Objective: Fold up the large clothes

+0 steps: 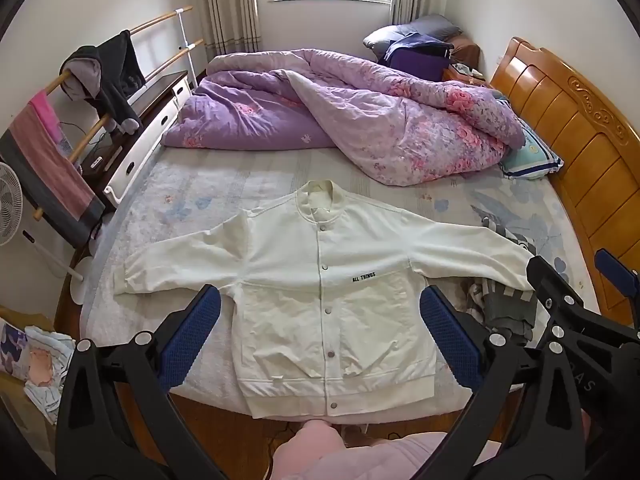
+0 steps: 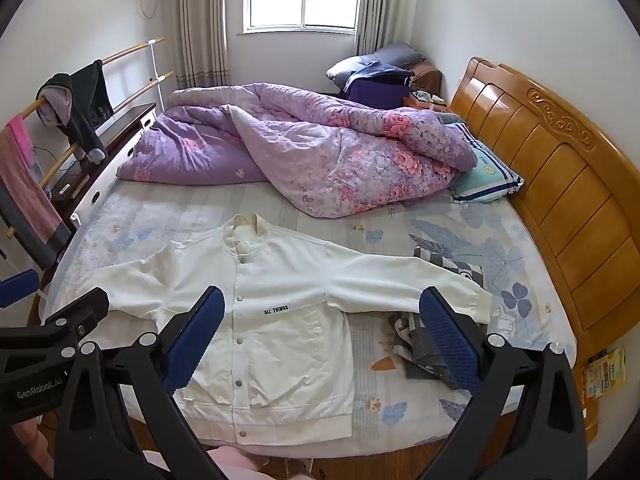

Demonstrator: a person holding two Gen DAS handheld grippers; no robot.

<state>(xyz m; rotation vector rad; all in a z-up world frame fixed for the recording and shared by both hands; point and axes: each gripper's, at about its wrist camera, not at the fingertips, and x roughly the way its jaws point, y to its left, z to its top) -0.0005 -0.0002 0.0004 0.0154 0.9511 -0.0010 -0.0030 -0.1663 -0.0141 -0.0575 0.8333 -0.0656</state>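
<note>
The white jacket (image 1: 320, 280) lay front-up and buttoned on the bed (image 1: 200, 192), both sleeves spread wide, its hem at the near edge of the mattress. The left gripper (image 1: 320, 336) hung above the lower body of the jacket, and the right gripper (image 2: 320, 340) hung over its right side — both with fingers spread wide and nothing between them.

Folding had apparently not begun. The sensible start would be a sleeve: pinch the cuff with one gripper and carry it across the chest, keeping the fabric low so it does not drag the body askew. The right sleeve's cuff (image 2: 476, 304) rested partly on a grey striped garment (image 2: 424, 344) — the pinch there should take only the white cloth. The purple quilt (image 1: 340, 120) sat well apart, leaving room to work.
</note>
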